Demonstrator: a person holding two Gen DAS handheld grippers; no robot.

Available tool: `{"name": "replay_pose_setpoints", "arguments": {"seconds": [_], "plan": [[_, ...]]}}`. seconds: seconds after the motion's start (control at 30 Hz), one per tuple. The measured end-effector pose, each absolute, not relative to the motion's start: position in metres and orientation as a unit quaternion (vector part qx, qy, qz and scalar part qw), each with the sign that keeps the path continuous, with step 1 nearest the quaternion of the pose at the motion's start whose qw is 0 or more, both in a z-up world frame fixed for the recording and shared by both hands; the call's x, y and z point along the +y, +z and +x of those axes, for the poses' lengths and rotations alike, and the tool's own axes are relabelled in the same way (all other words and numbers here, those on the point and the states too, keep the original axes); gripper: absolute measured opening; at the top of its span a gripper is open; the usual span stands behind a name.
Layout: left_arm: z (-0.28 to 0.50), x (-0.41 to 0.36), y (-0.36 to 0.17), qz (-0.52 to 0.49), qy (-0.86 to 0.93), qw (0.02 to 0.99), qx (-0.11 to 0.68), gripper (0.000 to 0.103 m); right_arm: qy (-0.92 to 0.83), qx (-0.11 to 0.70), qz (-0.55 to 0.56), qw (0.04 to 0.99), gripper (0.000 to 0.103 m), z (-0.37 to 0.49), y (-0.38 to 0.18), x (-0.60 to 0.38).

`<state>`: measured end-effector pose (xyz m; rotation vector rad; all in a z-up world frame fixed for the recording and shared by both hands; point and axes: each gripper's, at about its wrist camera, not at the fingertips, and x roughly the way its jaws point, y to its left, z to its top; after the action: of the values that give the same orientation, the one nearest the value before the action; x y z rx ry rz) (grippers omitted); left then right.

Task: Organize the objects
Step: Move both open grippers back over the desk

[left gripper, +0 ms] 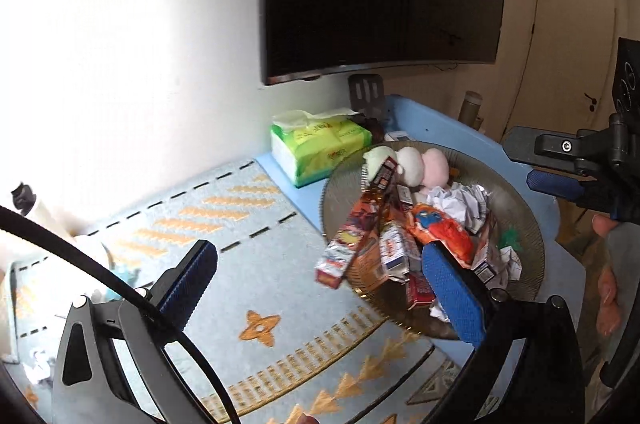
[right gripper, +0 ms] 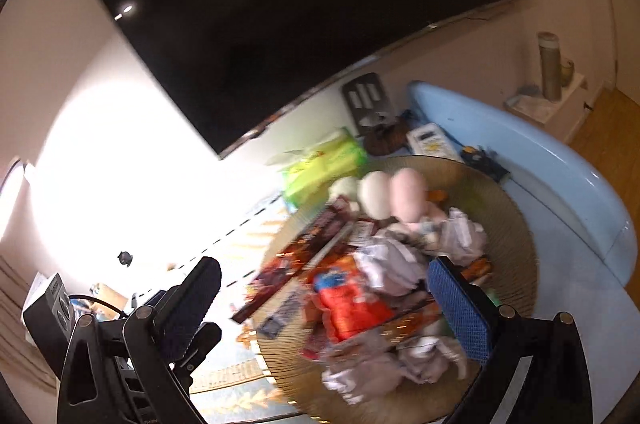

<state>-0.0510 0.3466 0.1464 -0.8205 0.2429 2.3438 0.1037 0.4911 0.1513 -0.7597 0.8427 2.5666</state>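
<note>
Both the left gripper (left gripper: 320, 280) and right gripper (right gripper: 324, 304) stand wide open, holding nothing. A round ribbed bowl (left gripper: 520, 208) on the blue table (left gripper: 440, 120) is heaped with packets, crumpled paper (left gripper: 460, 204) and plush toys (left gripper: 412, 164). A long snack box (left gripper: 360, 220) pokes tilted over the bowl's left rim, toward the clear patterned mat (left gripper: 260, 264).

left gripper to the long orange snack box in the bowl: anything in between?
Nothing visible. The left gripper is open and empty, and the long orange snack box lies on top of the pile, its near end sticking out over the bowl rim toward the gap between the fingers. Crumpled paper sits further right.
</note>
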Motion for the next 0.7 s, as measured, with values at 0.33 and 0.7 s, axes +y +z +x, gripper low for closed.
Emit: {"name": "replay_pose_setpoints", "arguments": {"seconds": [0.33,0.7], "plan": [[-0.068,0.185,0.194,-0.291,0.934,0.186,0.095,0.103,0.93,0.218,-0.285,0.084,0.103,0.025,0.182,0.366],[-0.098,0.053,0.106,-0.375,0.918,0.118,0.056,0.103,0.934,0.154,-0.319,0.039,0.103,-0.067,0.131,0.265]]}}
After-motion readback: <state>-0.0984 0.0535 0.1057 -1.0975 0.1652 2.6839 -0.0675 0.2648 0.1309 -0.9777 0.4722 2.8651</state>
